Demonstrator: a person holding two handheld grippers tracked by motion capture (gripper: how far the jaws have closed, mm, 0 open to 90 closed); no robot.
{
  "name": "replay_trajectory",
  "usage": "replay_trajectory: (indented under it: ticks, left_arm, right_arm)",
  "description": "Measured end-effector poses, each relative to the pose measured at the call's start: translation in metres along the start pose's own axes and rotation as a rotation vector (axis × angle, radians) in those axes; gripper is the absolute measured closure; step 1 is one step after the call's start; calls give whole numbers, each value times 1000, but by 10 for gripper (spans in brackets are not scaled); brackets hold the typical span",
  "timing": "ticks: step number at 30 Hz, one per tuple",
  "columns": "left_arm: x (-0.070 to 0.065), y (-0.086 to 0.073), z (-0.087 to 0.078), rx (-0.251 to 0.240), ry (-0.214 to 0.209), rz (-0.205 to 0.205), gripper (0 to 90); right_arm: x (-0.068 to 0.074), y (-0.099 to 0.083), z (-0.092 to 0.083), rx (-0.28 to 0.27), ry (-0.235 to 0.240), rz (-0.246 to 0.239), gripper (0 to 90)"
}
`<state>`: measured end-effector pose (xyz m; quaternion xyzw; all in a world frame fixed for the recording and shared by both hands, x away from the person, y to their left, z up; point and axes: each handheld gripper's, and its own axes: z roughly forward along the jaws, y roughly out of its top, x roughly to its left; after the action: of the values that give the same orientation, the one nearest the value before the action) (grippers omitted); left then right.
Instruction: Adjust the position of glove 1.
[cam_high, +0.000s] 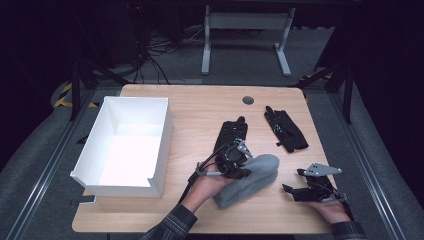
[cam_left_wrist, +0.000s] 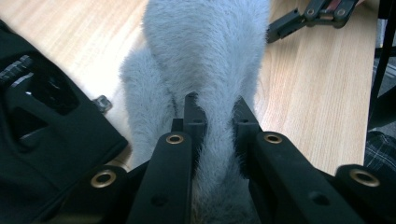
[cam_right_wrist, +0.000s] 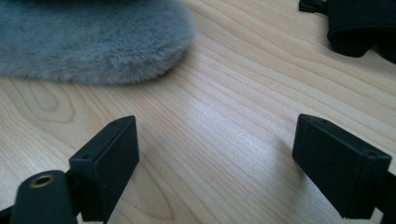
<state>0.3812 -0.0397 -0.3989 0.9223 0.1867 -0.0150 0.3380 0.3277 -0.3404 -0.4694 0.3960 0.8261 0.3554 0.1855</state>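
1. Nearest me, the right tongs (cam_high: 292, 191) rest on the bench (cam_high: 200, 110), jaws spread wide and empty, just beside the grey furry slipper (cam_high: 250, 179).
2. The left tongs (cam_high: 239, 172) are clenched on a fold of that slipper, which lies on the near middle of the bench.
3. To lift well, I'd keep the pinch deep in the pile.
4. Farther off lie two black braces (cam_high: 286, 129), and left the white box (cam_high: 127, 145), probably the destination.

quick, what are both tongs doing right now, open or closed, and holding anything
Left tongs: shut on the grey fuzzy slipper, pinching a fold of its fur.
Right tongs: open, holding nothing, low over the bare wooden table.
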Motion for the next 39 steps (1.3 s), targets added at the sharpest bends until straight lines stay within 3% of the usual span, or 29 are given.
replay_trajectory:
  ticks: [6, 11, 15, 18, 21, 23, 25, 32, 34, 36, 39]
  left_arm:
    - [-3, -2, 7, -7, -11, 10, 759]
    - [-7, -2, 2, -31, -7, 28, 539]
    - [-8, -3, -8, -62, -36, 27, 490]
    - [-7, -3, -22, -112, -55, 24, 552]
    - [-4, -4, -29, -119, -56, 14, 748]
    - [-1, -6, -31, -117, -55, -4, 830]
    - [0, -11, -28, -80, -64, -25, 865]
    - [-1, -22, -14, -40, -77, -29, 886]
    - [-1, -25, -11, -41, -81, -33, 888]
    - [-1, -26, -10, -44, -77, -38, 887]
    - [-1, -28, -19, -94, -44, -35, 857]
  right_arm:
    - [0, 0, 0, 0, 0, 1, 148]
    - [0, 0, 0, 0, -1, 1, 148]
    - [0, 0, 0, 0, 0, 0, 148]
    - [0, 0, 0, 0, -1, 1, 148]
    - [0, 0, 0, 0, -1, 1, 148]
    - [0, 0, 0, 0, -1, 1, 148]
    - [0, 0, 0, 1, -1, 2, 148]
    - [1, 1, 0, 4, -8, 7, 167]
    - [2, 3, -1, 15, -9, 10, 218]
    - [4, 6, -4, 14, 27, 26, 366]
    - [9, 13, -6, -12, 70, 34, 548]
